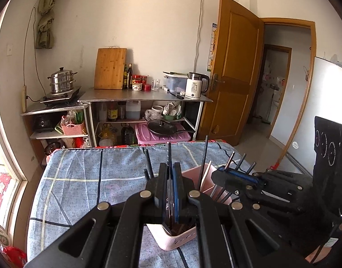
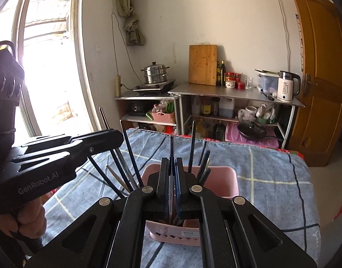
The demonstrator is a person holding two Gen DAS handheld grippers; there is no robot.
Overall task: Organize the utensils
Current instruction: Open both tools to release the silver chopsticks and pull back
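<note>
Two tongs, left point(image 1: 171, 174) and right point(image 2: 172, 169), each pinch a chopstick point(image 1: 169, 154) over the pink holder point(image 2: 217, 178) at centre; we judge next: lower and release.

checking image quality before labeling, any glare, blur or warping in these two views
Right wrist view: the window is blown out white, and the left gripper is dark against it. Left wrist view: evenly lit, and the door frame bows from fisheye. Both: sharp, with dark corners.
</note>
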